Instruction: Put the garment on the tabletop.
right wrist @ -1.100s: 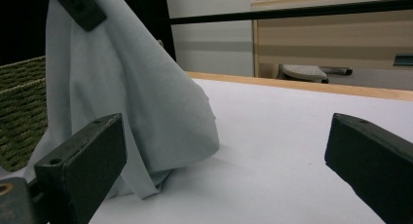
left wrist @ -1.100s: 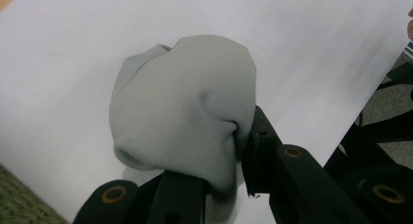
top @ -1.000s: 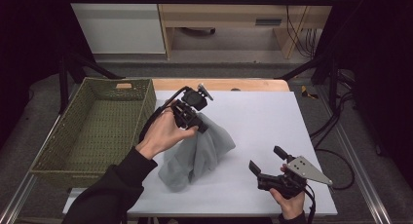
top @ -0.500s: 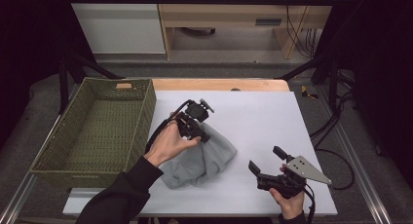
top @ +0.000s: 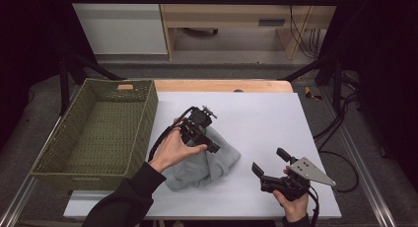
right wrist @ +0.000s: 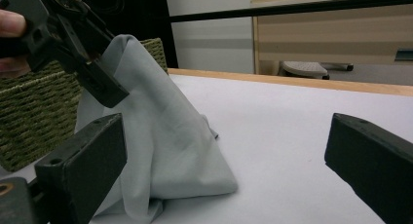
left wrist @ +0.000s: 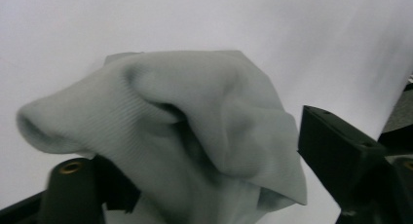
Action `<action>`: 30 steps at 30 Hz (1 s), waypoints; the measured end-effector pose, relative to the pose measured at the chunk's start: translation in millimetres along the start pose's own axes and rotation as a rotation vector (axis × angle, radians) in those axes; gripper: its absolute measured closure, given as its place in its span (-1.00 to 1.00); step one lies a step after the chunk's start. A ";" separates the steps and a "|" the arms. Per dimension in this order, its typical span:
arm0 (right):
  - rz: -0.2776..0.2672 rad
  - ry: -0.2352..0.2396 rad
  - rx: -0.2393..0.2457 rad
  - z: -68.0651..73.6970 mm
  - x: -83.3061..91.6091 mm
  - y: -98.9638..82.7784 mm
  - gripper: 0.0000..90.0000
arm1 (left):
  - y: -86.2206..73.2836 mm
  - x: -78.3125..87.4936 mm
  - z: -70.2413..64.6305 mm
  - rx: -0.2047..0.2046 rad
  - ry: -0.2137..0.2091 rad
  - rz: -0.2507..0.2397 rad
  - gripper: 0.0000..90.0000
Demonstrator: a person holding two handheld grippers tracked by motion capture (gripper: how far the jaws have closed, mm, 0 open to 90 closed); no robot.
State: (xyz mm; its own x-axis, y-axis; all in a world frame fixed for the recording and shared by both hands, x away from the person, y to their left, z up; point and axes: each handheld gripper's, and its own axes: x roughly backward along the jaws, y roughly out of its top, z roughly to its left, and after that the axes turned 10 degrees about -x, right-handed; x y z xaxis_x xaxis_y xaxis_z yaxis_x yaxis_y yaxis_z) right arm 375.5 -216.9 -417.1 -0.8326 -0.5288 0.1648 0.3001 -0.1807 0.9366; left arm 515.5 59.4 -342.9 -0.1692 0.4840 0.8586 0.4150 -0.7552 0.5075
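Cloth down on table, basket beside it
We've just been opening left gripper, cloth loose between jaws; right gripper wide open, holding nothing; next regrasp pending

Grey cloth, green basket

Grey cloth, soft, crumpled into a peaked heap, on the white table near the front

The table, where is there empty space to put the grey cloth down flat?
The table is bare beyond the grey cloth, up to its wooden far edge, and toward the right edge. It is crowded between the basket and the right gripper.
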 end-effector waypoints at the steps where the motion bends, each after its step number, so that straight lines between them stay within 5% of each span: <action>1: 0.001 -0.002 -0.006 0.2 0.1 0.1 -0.96 | -0.2 1.3 0.5 -0.014 0.001 0.010 -0.58; 5: 0.000 0.002 -0.002 -0.7 -0.4 -0.5 -0.96 | -4.4 5.1 -4.9 -0.043 0.116 -0.023 -0.78; 11: 0.005 -0.003 -0.007 -1.6 -0.7 -0.9 -0.96 | -13.4 12.6 -3.0 0.009 0.099 -0.118 -0.85; 17: 0.005 -0.005 -0.005 -2.4 -0.7 -0.7 -0.96 | -25.7 27.3 -2.1 0.052 0.129 -0.226 -0.84; 30: 0.003 -0.009 -0.003 -2.9 0.1 0.6 -0.96 | -67.1 45.8 -16.5 0.053 0.185 -0.448 -0.84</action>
State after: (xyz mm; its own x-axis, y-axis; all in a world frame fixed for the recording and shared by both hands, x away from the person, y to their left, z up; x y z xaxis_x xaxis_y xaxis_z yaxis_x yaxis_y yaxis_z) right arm 377.0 -219.4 -417.4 -0.8358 -0.5218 0.1708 0.3046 -0.1817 0.9350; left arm 465.3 124.9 -336.4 -0.4961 0.6659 0.5572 0.3087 -0.4646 0.8300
